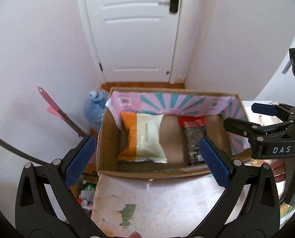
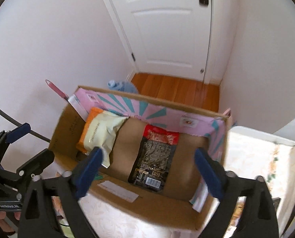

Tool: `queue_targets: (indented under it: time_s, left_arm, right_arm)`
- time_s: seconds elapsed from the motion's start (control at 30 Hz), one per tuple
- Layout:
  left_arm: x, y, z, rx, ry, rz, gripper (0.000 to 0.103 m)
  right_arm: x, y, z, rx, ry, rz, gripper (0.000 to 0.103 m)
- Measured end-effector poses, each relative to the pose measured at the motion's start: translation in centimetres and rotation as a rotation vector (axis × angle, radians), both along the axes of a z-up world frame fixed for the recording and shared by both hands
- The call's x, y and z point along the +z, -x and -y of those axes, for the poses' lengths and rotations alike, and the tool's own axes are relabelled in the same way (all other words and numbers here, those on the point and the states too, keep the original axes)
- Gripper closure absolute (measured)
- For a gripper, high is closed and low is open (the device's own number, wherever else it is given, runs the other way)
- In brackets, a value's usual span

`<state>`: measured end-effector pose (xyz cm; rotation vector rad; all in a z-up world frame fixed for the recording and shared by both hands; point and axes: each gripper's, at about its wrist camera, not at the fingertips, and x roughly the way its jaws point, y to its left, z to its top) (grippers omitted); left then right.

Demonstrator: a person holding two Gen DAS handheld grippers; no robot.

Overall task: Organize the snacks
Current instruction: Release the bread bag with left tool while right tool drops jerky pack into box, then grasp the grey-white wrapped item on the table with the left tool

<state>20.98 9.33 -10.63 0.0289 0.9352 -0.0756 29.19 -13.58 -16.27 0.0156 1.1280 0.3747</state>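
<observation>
Both the left tongs point(image 1: 145, 158) and right tongs point(image 2: 150, 167) gape wide and empty above the cardboard box point(image 2: 66, 136), whose snack packets, cream point(image 1: 150, 136) and dark point(image 2: 154, 154), lie flat, apparently sorted side by side.

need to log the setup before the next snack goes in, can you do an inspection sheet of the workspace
surface: table under a pale floral cloth, bearing the cardboard box.
job's things: orange and cream snack bag lies at the box's left; dark seaweed packet with red top lies near the middle-right; bare box floor between them.
clutter: mixed small items below the table's left edge, too blurred to name.
grippers: left gripper open, nothing between its jaws; right gripper open, nothing between its jaws; both above the box.
cables: a dark cable curves at the left.
surroundings: white door, wood floor, water jug, pink-handled mop.
</observation>
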Motion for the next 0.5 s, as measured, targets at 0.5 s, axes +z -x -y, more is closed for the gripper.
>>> queue_targets:
  time_s: [0.5]
  left_arm:
    - [6.8,9.0,8.1,-0.073,0.048,0.192,0.000]
  right_arm:
    - [9.2,11.2,9.6,-0.153,0.101,0.224,0.001]
